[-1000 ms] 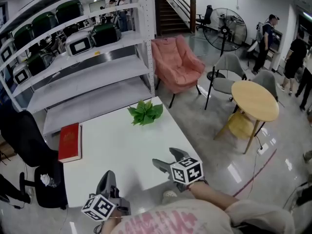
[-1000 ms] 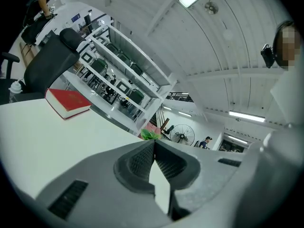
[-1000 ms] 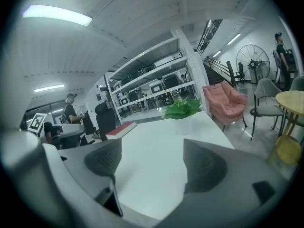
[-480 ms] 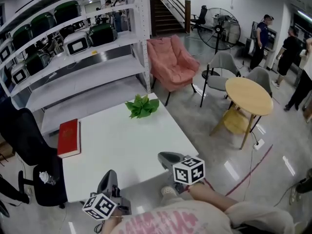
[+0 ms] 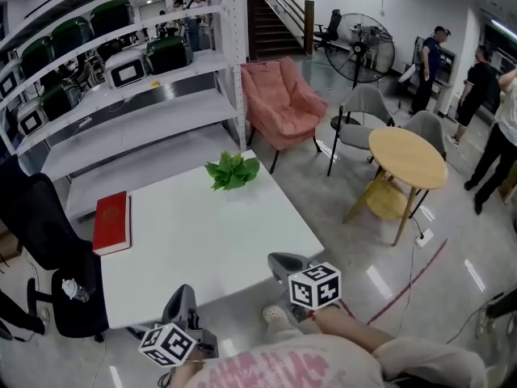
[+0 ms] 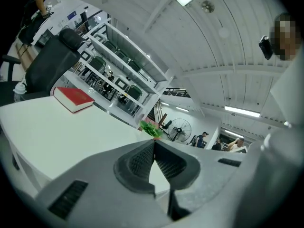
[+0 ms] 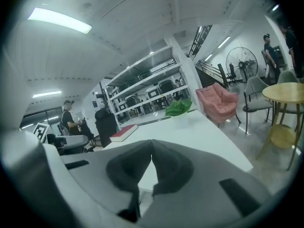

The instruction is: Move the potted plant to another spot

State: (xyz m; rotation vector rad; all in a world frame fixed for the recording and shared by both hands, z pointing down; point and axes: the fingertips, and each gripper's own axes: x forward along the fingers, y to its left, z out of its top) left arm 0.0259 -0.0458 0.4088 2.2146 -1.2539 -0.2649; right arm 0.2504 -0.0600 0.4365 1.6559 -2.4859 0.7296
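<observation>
Hiding pot from head view: potted plant leaves, far table corner.

Potted plant upright (far corner).

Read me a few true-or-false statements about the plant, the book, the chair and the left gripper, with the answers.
1. The plant stands at the far edge of the white table. True.
2. The book lies right beside the plant. False: the red book lies at the table's left edge, well apart from the plant.
3. The left gripper holds the plant. False: the left gripper has its jaws together on nothing, at the table's near edge.
4. A pink chair stands on the floor beyond the table. True.
</observation>
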